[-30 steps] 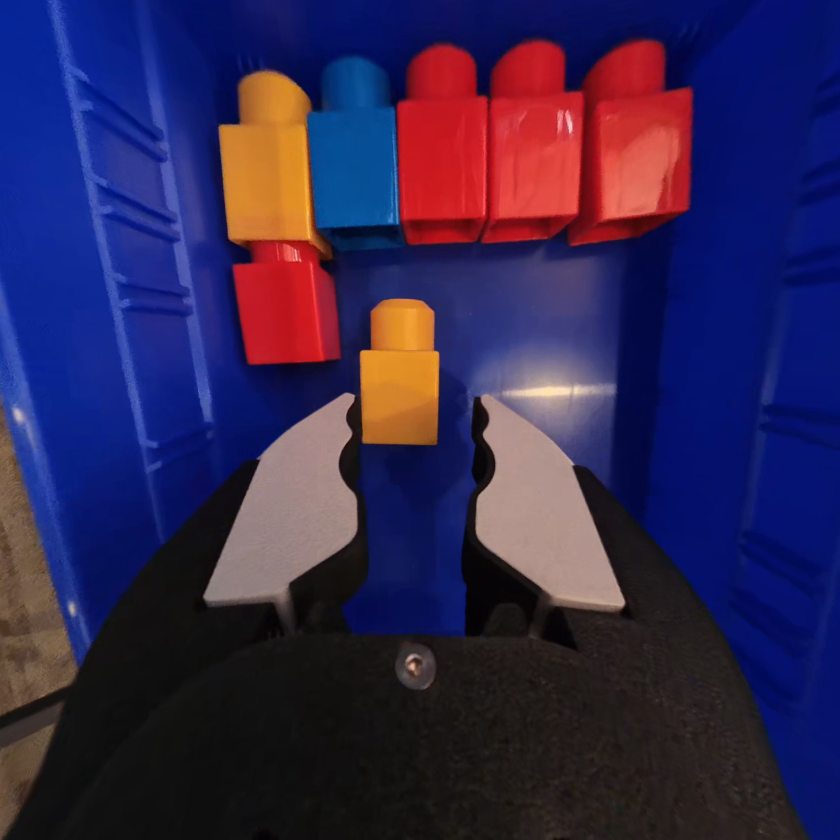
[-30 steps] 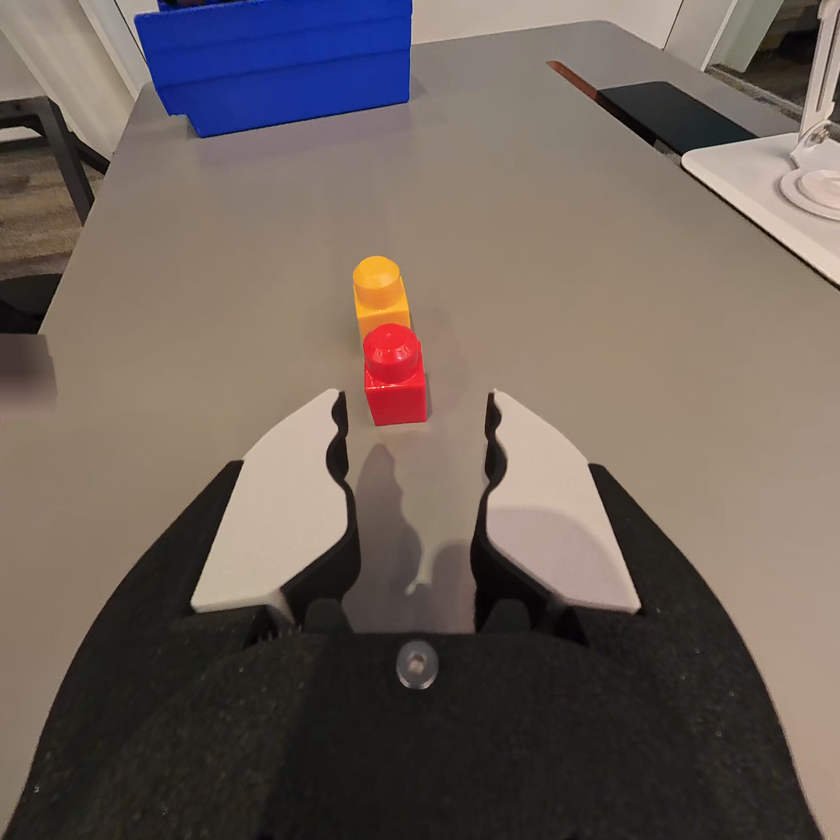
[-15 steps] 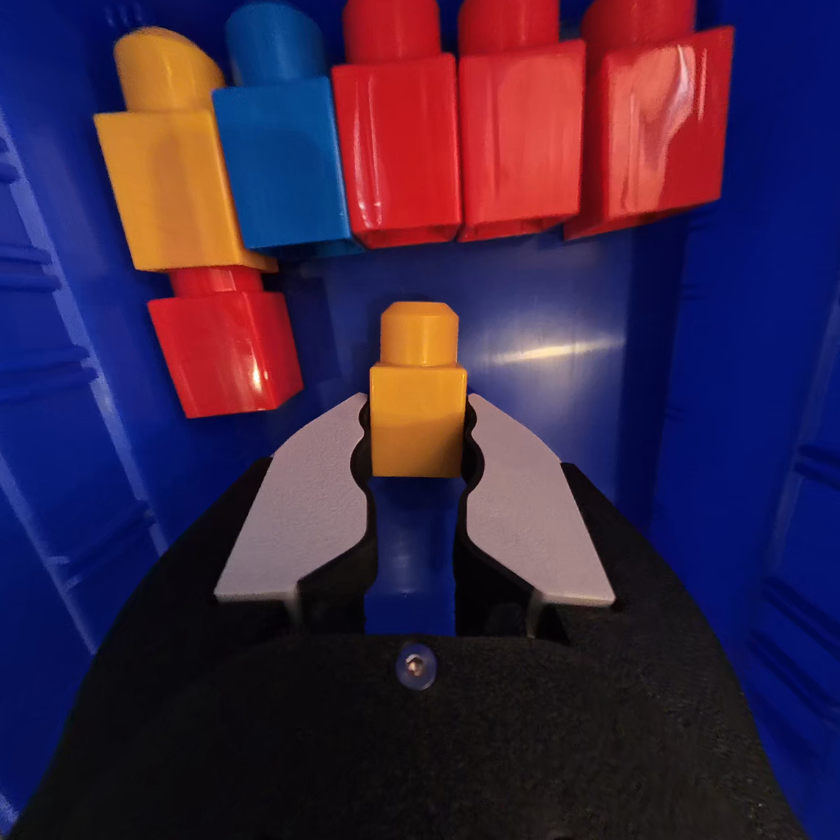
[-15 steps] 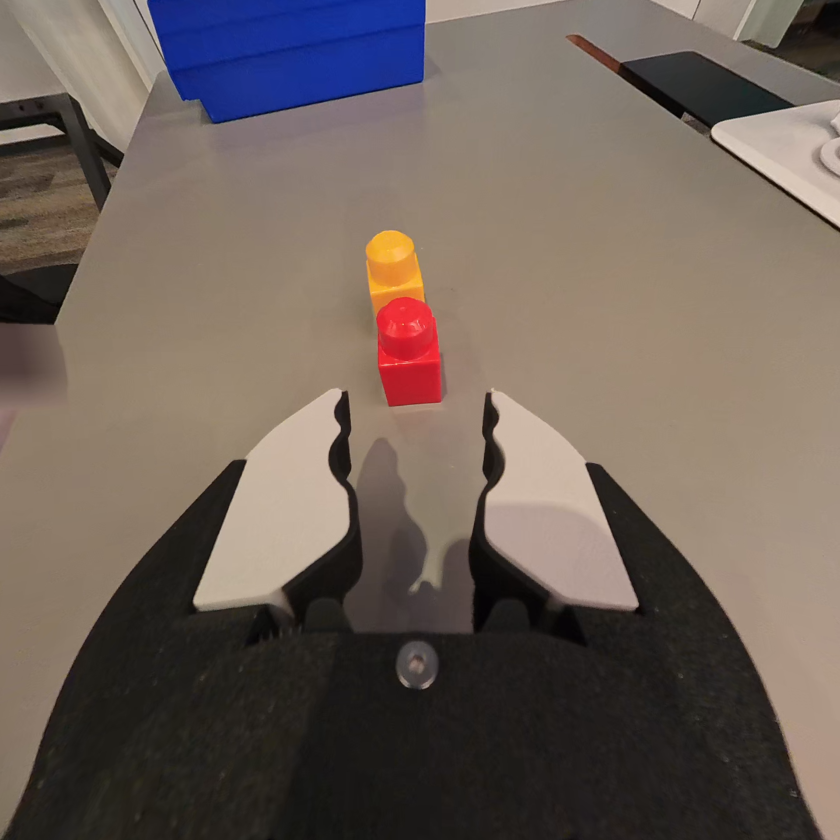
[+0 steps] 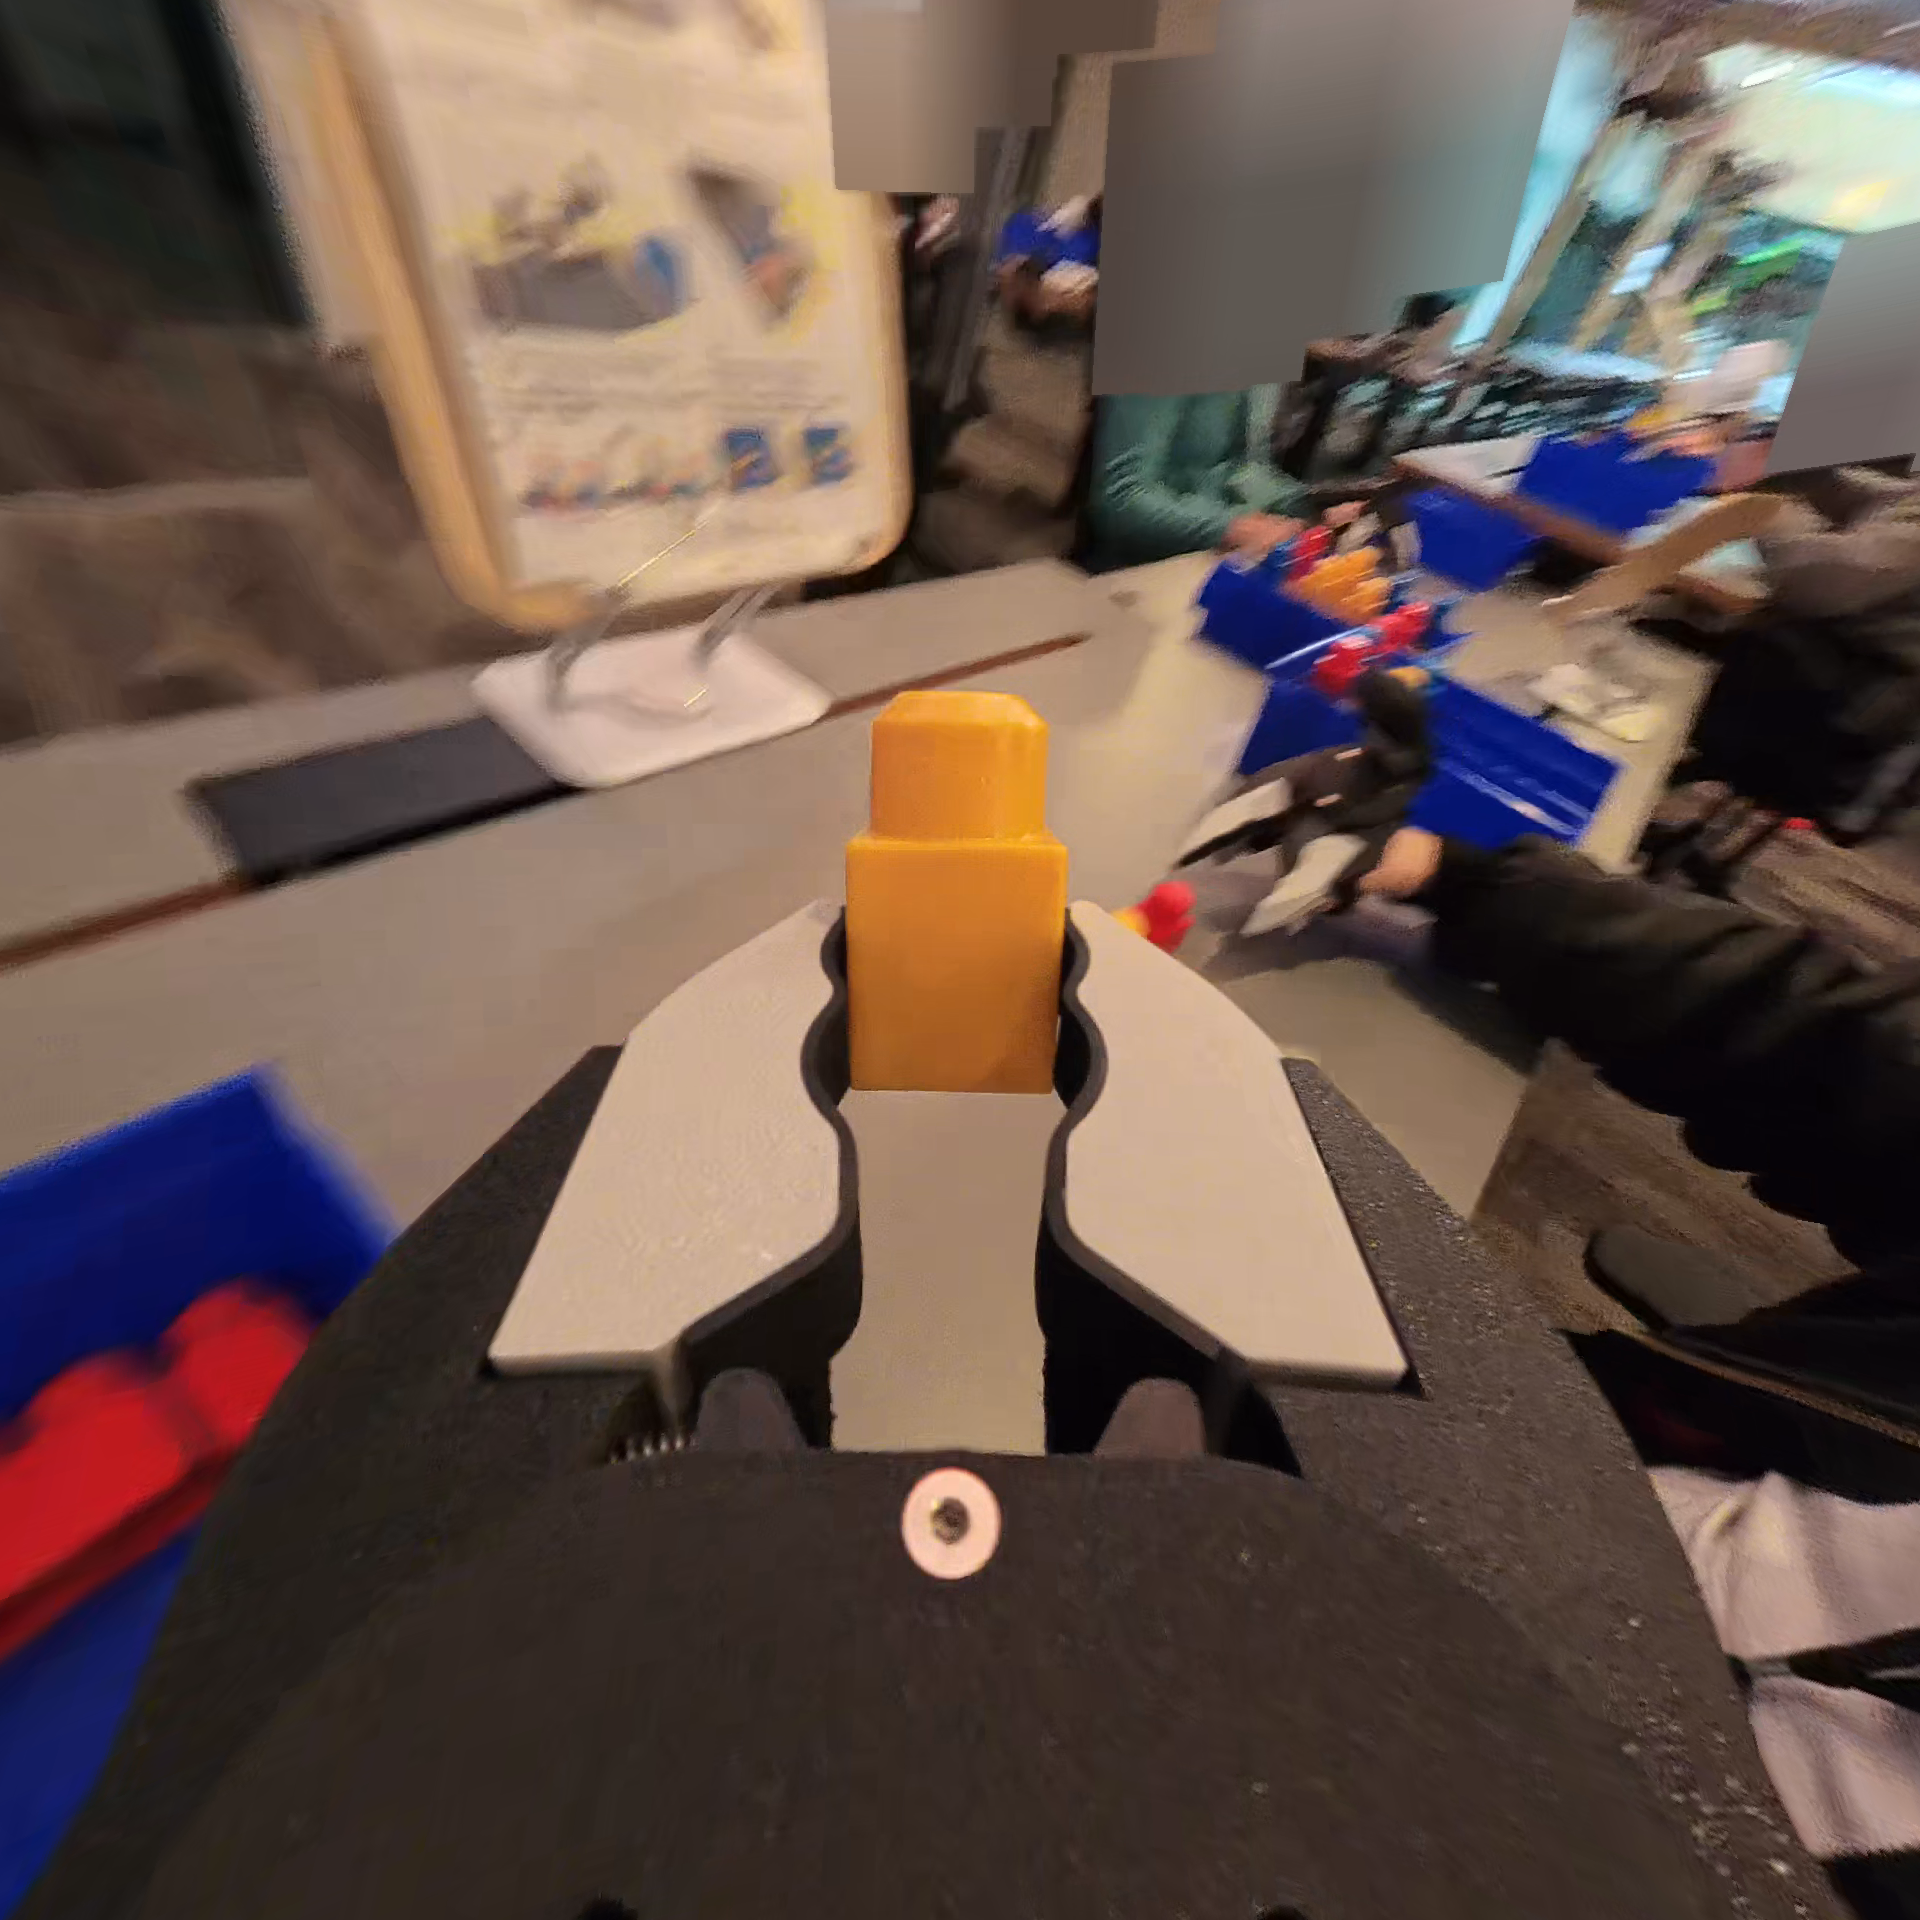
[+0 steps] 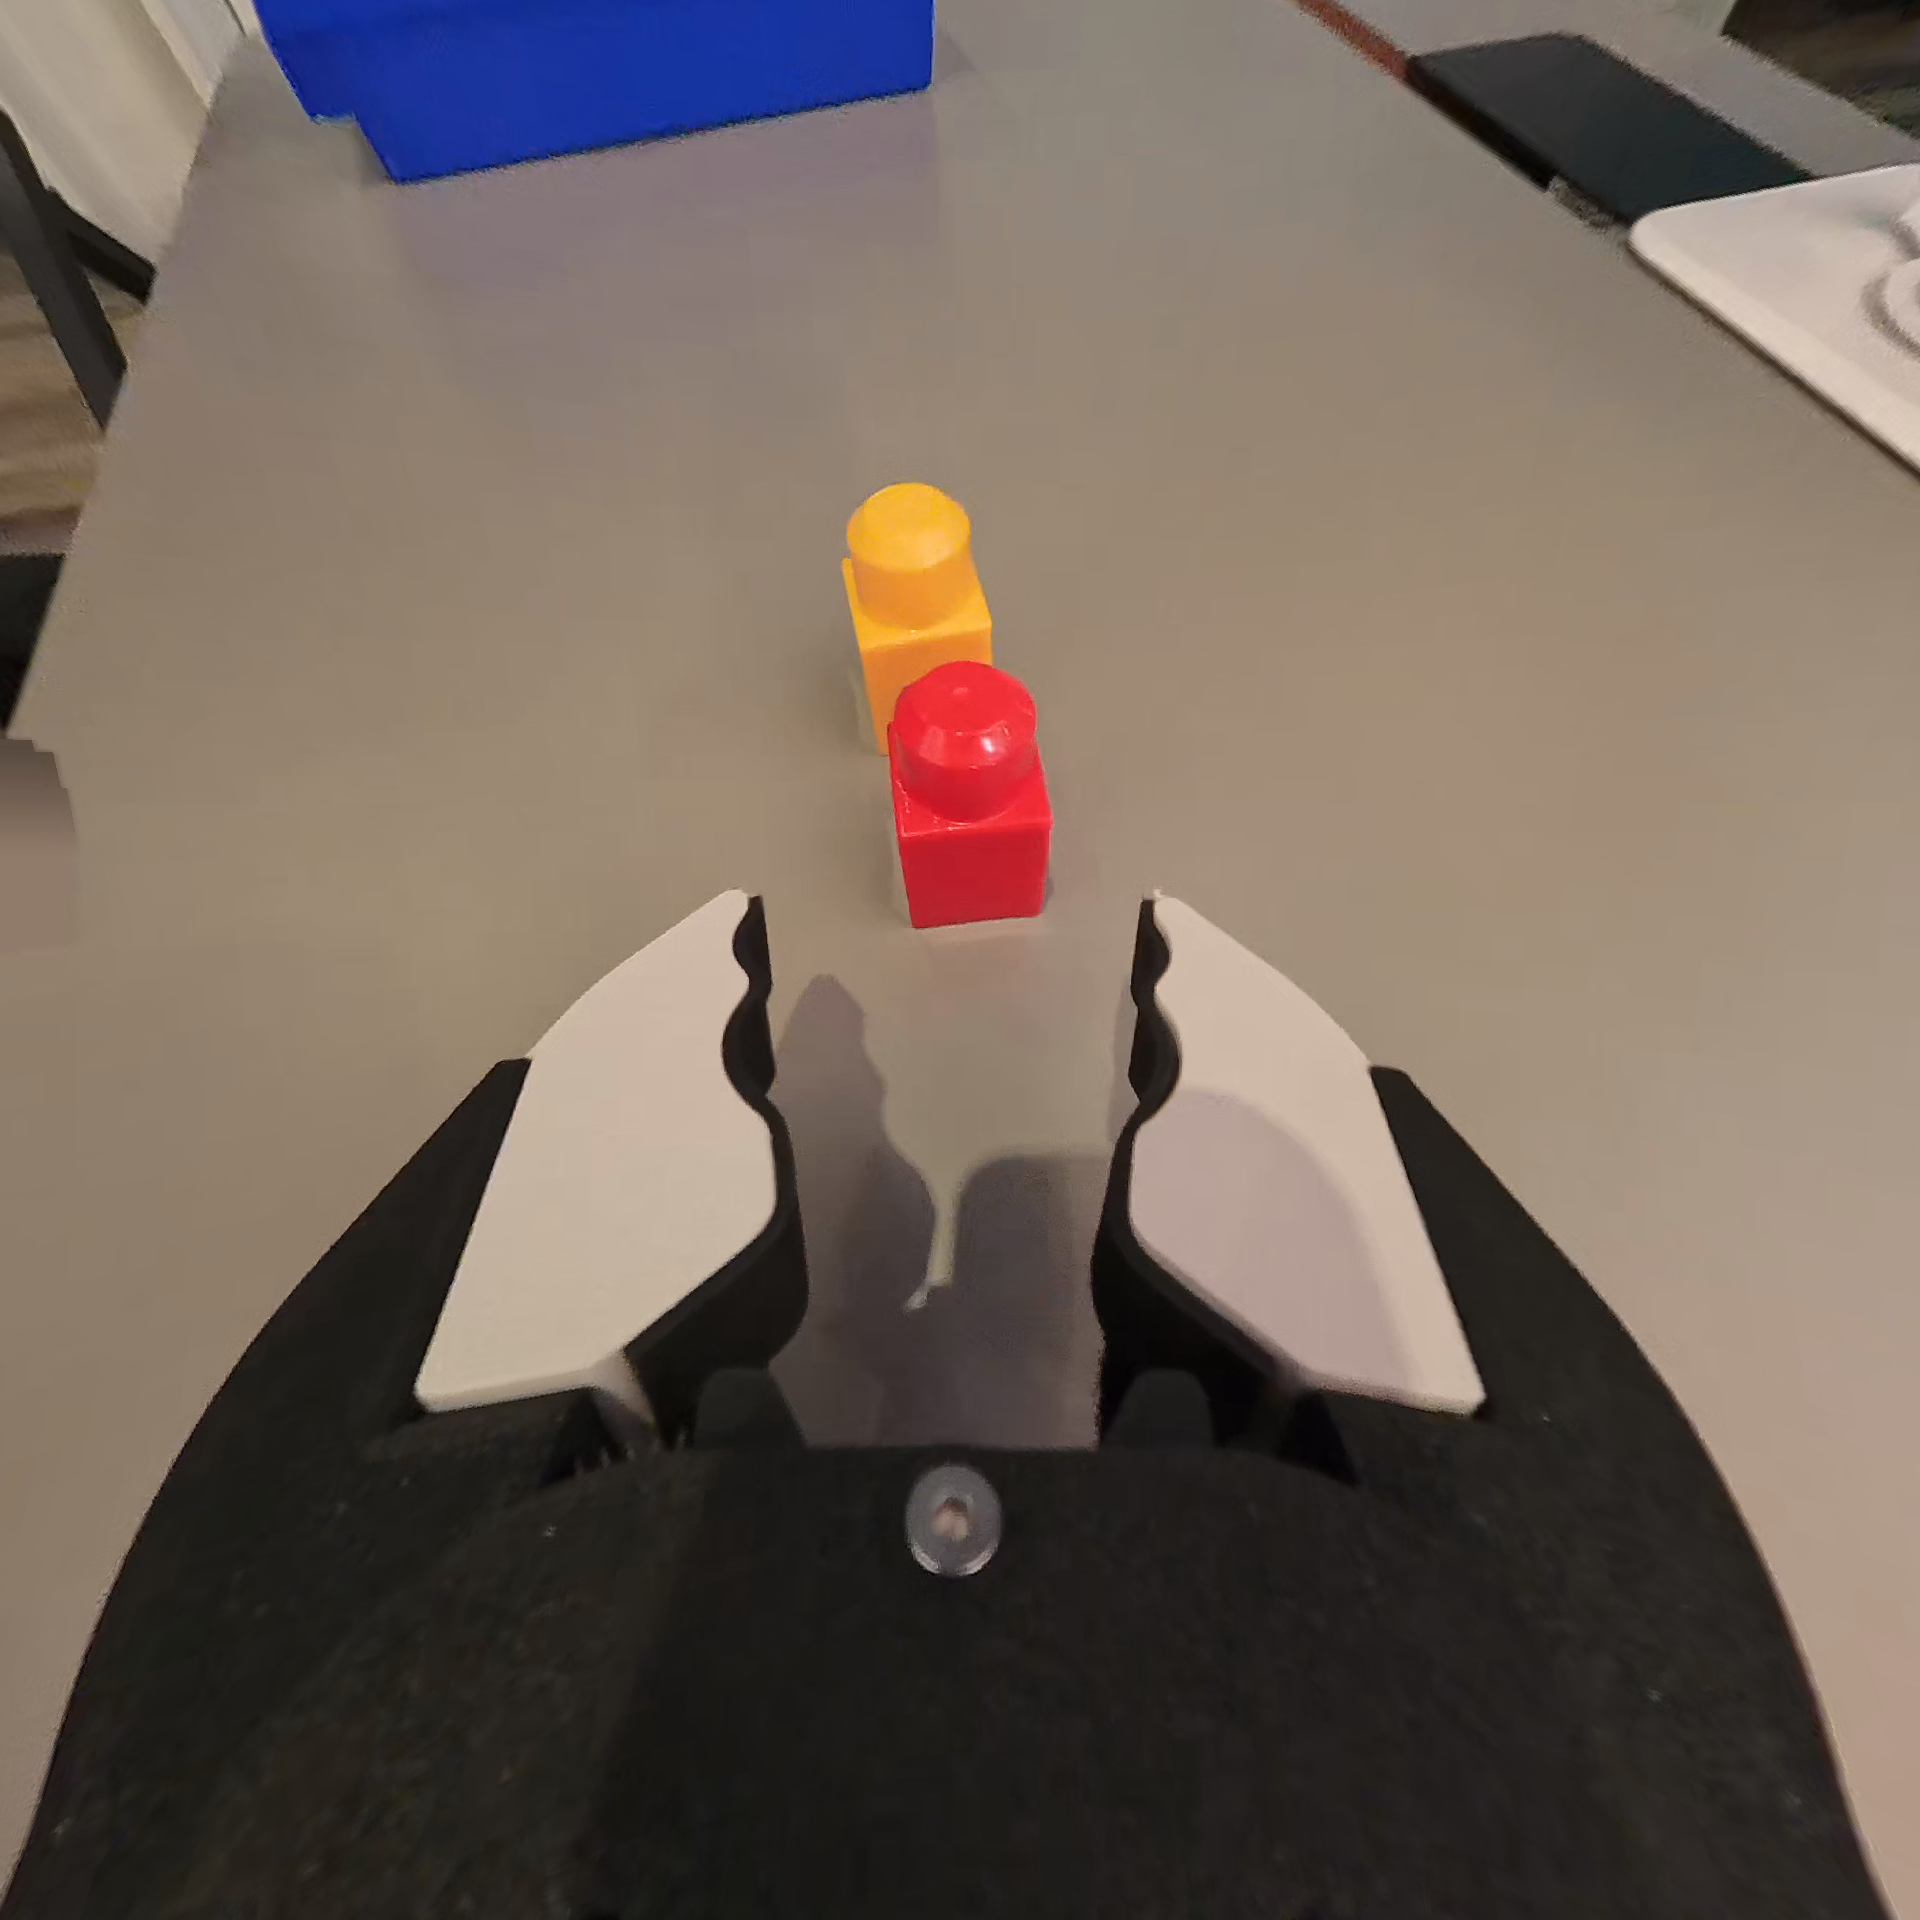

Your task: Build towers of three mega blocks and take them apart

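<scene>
Left tongs are clenched on an orange block, pinching its square body from both sides with the round stud pointing away from the camera, and they carry it up in the air above the grey counter. Below and to the left of them, the corner of a blue bin shows, with a blurred red block lying inside. Farther off in the same view, the right tongs are seen from the side, held by a person's arm in a dark sleeve, with a bit of red block beside them on the counter. A printed board on a white stand is propped at the far edge of the counter, and other blue bins holding blocks sit on a neighbouring surface, all smeared by motion. Right tongs, seen from their own camera, are released, their pale fingers spread wide and empty, low over the counter. Just ahead of their tips, a red block stands upright, stud up. Right behind it stands a yellow-orange block, also upright, partly hidden by the red one; whether the two touch I cannot tell. A blue bin sits at the far end of the counter, and a dark pad and a white tray lie to the right.
</scene>
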